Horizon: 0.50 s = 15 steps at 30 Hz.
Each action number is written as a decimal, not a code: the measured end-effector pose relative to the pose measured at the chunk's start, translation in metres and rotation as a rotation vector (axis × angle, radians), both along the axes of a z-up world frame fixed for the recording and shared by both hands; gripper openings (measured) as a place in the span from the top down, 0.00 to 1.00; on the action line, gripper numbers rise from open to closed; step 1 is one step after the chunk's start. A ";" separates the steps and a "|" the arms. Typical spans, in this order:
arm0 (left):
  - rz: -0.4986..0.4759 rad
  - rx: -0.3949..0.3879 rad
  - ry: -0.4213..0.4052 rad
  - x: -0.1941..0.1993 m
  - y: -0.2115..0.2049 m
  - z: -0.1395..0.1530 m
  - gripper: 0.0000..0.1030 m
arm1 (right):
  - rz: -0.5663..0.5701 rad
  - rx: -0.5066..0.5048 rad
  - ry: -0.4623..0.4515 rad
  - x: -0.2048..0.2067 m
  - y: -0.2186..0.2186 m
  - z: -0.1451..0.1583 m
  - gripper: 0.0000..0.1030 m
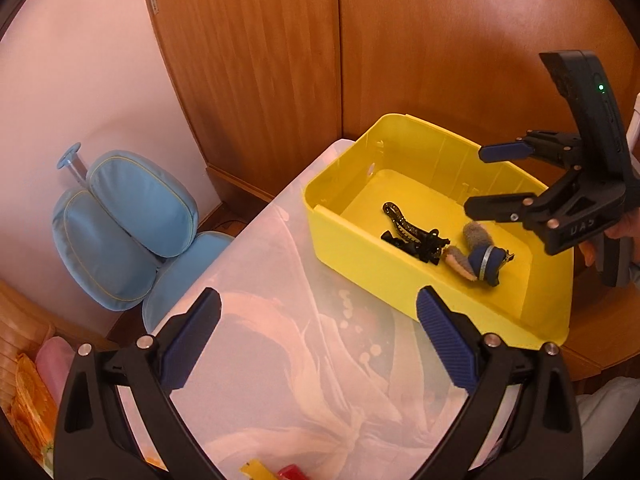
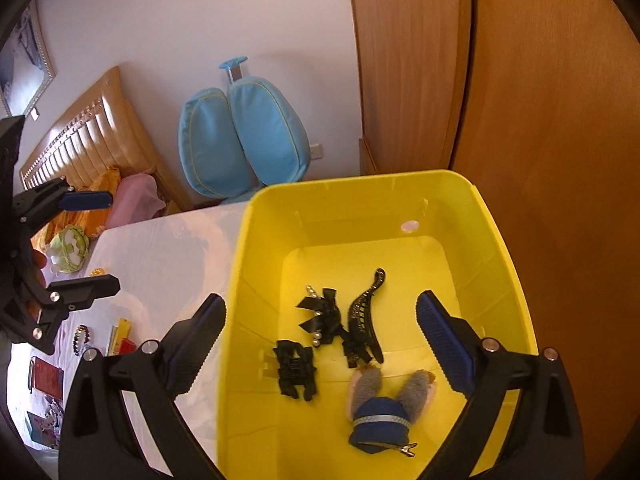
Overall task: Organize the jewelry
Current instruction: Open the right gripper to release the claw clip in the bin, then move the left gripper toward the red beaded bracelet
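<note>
We are looking from left to right across the white translucent lid-like surface point(image 2: 160, 248) on which we are working; at its left end, small pieces are waiting: a dark beaded bracelet point(image 2: 82, 338), a yellow and red item point(image 2: 122, 338) beside it, and a pale green round thing point(image 2: 70, 248) further back; what these last two are we cannot tell, and more flat items at the lower left edge are cut off by the picture's rim.

We are holding the left gripper point(image 1: 318, 340) over the bare middle of that surface, its blue ribbed pads standing wide apart with nothing between them.

Further right the yellow plastic bin point(image 2: 240, 280) is sitting on the surface against the brown wooden wardrobe point(image 2: 540, 120); inside it we are already seeing a black ribbon bow clip with pearls point(image 2: 322, 316), a long black glittery claw clip point(image 2: 362, 312), a small black claw clip point(image 2: 296, 372), and a grey plush-eared hair clip with a navy cap point(image 2: 386, 412), all lying on the bin's floor.

We are keeping the right gripper point(image 2: 320, 340) above the bin, jaws spread wide and gripping nothing; the plush clip is lying just below them.

We are judging the sorting partly done: four pieces are binned, while the bracelet and its neighbours are awaiting collection; how many more are lying beyond the left edge is hidden from us.
</note>
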<state>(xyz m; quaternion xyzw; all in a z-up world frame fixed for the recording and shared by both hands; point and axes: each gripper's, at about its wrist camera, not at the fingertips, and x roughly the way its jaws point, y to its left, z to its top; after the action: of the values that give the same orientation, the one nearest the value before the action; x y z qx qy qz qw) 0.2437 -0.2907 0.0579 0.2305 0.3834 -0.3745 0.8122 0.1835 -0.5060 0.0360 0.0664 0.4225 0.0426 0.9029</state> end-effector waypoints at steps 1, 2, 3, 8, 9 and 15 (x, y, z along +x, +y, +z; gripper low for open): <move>0.014 -0.003 -0.004 -0.003 0.011 0.003 0.07 | 0.020 0.002 -0.021 -0.005 0.009 0.007 0.06; 0.031 -0.004 -0.007 -0.006 0.024 0.005 0.07 | 0.044 0.000 -0.039 -0.007 0.017 0.012 0.05; 0.050 -0.003 -0.009 -0.009 0.036 0.005 0.07 | 0.075 -0.002 -0.052 -0.009 0.028 0.017 0.05; 0.170 0.011 -0.001 -0.019 0.096 -0.002 0.07 | 0.244 -0.024 -0.078 -0.003 0.092 0.024 0.05; 0.199 0.008 0.006 -0.021 0.108 -0.005 0.07 | 0.275 -0.025 -0.074 -0.001 0.105 0.022 0.05; 0.341 -0.014 0.054 -0.039 0.175 -0.027 0.07 | 0.449 -0.025 -0.023 0.007 0.176 0.002 0.05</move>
<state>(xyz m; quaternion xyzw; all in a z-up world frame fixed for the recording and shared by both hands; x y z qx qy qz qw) 0.2047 -0.1153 0.0311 0.1461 0.4359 -0.2399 0.8550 0.1906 -0.3295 0.0383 -0.0411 0.4167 0.2380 0.8764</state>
